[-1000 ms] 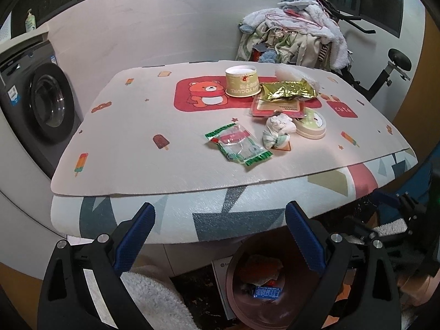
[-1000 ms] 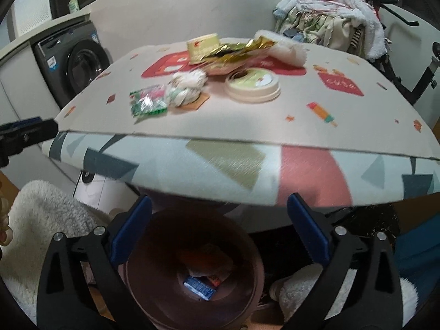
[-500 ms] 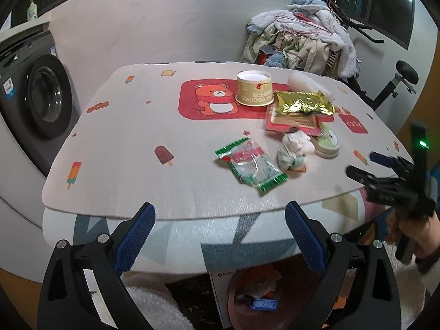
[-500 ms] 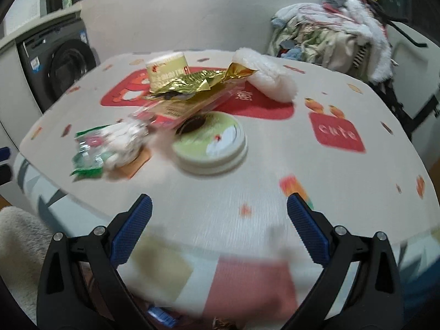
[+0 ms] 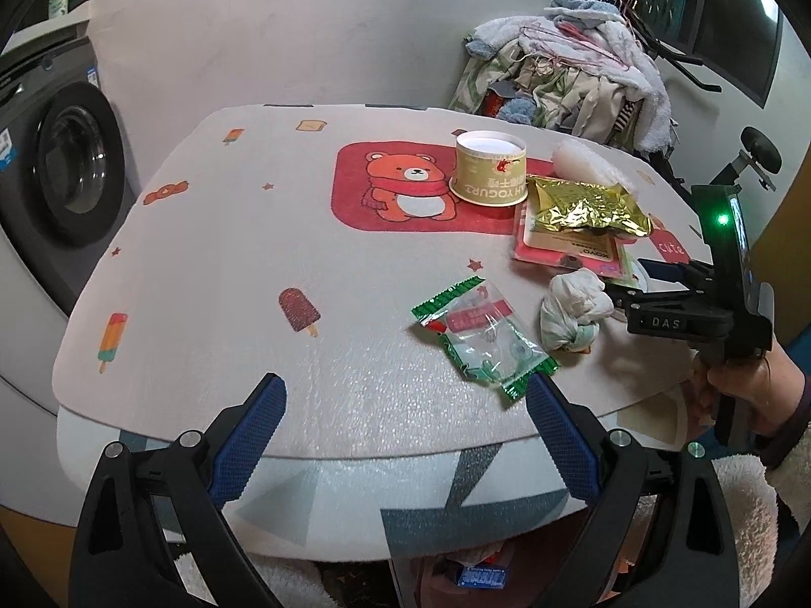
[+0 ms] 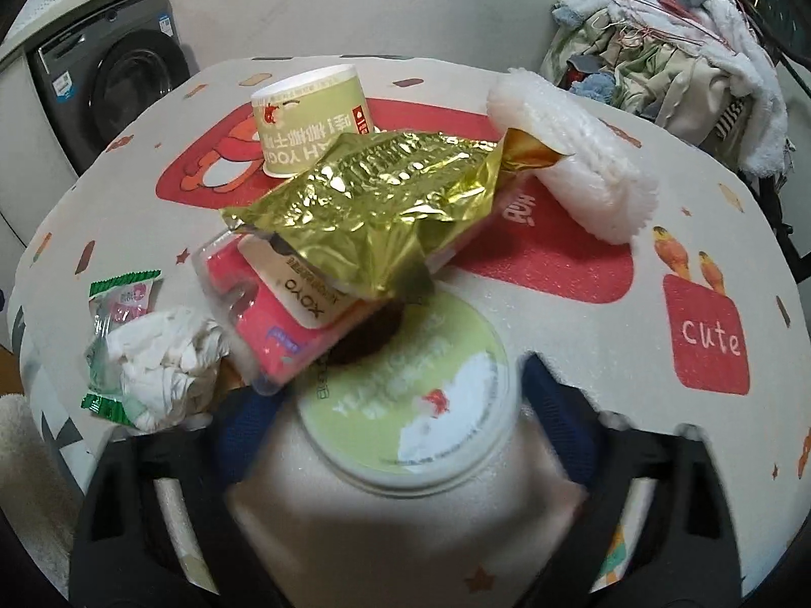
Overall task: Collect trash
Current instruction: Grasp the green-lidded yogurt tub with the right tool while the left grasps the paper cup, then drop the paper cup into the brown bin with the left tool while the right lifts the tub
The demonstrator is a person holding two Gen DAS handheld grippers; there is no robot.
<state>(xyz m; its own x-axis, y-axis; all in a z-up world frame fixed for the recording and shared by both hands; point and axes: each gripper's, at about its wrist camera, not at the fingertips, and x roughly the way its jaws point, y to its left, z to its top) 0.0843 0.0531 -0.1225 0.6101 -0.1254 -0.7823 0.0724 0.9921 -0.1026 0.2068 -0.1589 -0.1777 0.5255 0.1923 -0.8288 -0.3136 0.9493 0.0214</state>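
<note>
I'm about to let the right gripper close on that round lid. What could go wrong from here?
1. The right gripper is closing around the round lid, but the pink package overlaps the lid's far edge and may get dragged along.
2. The gold foil bag rests on that package and could slide off.

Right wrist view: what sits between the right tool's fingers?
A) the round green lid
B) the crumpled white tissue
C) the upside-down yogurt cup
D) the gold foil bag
A: the round green lid lies flat on the table between the blue fingers of the right tool, whose jaws are closing but do not yet visibly press on it; the gold foil bag and the tissue lie beyond and to the left.
</note>
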